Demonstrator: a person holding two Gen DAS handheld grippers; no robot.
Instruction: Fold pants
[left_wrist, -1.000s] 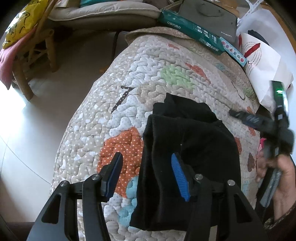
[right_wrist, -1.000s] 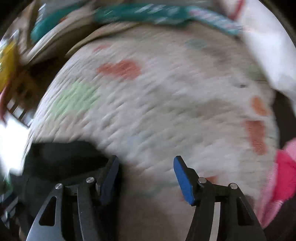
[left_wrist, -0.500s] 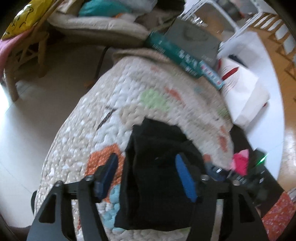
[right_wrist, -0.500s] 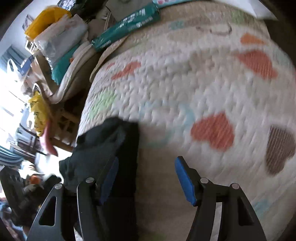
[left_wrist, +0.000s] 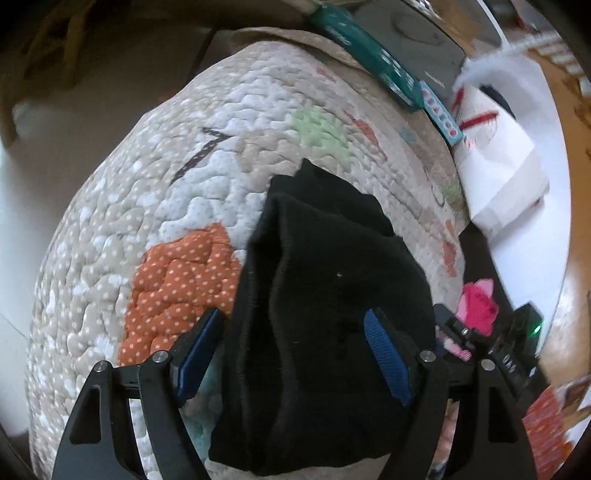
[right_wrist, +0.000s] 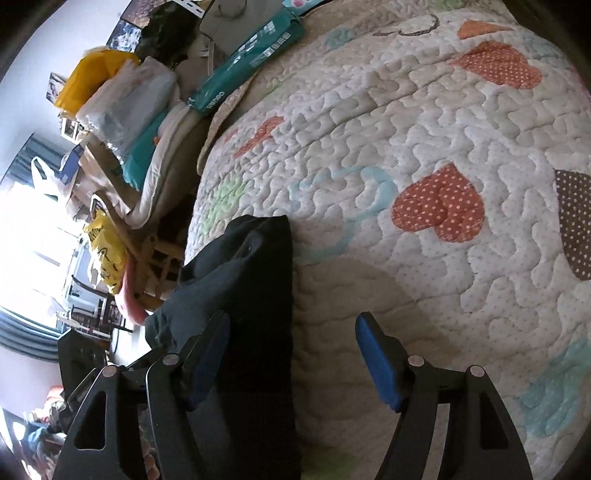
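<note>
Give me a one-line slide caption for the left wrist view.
Left gripper, jaws opening, hovers over the folded black pants lying on a heart-patterned quilt.

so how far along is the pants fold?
Mostly done, it seems: the black pants lie in a compact layered bundle on the quilt. In hand: nothing gripped. The left claw straddles the bundle with its jaws opening; the right claw is opening over the bundle's edge. Left: perhaps tidying the uneven far end, then pulling both claws clear.
</note>
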